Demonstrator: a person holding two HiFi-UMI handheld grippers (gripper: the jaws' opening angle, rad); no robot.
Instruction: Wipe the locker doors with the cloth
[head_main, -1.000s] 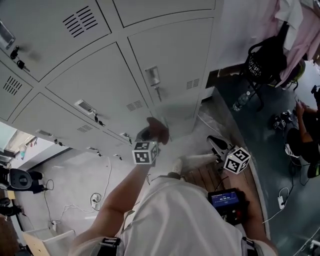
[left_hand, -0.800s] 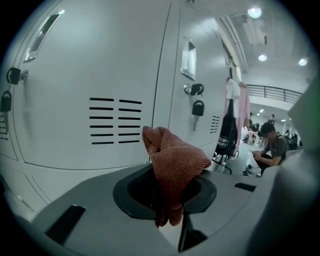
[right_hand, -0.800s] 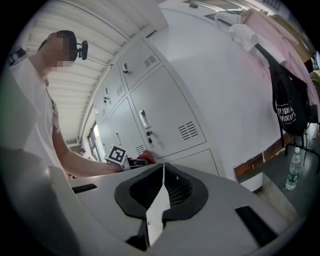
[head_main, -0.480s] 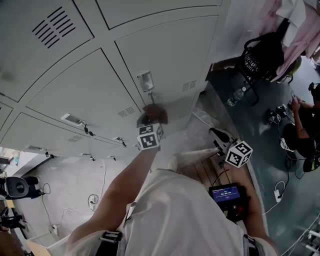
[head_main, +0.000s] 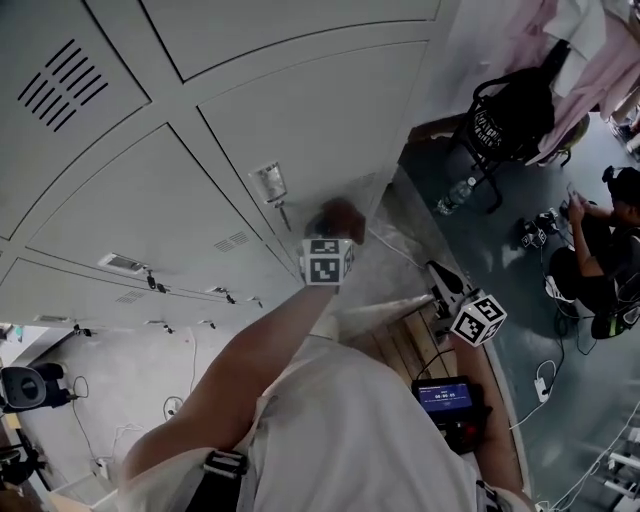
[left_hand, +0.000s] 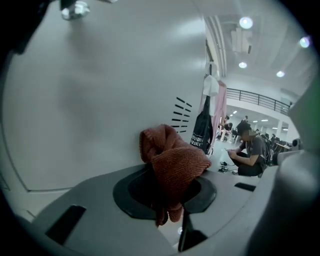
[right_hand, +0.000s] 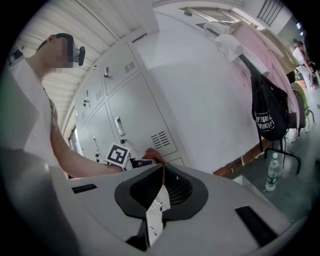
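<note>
Your left tongs (head_main: 335, 235) are squeezed shut on the reddish-brown woolly cloth (left_hand: 172, 160). The cloth is pushed against the pale grey metal locker door (head_main: 300, 110) at the right end of the row. Here is what has changed. A moment ago the cloth was low on this door, right under the small silver latch (head_main: 268, 183). Now it sits off to the right of the latch and a little below it. It is near the thin black air slots (left_hand: 181, 111) by the door's edge. So the cloth has slid up and across the door, and your left arm has reached further out with it. To me that means the wiping is going on right now, and the part of the door under the latch has likely had its rub. The top of this door and the other grey doors to the left probably still need a wipe. Your right tongs (right_hand: 161, 190) are closed too, with nothing held between them. They hang low by your side, well apart from the door, and they have hardly moved. They have no job in this step. I think the next good move is to keep the cloth pushed on the metal and sweep it on over the slots and up the door. Take care near the latch, since it sticks out and the woolly cloth could catch on it and slip out of the tongs.
</note>
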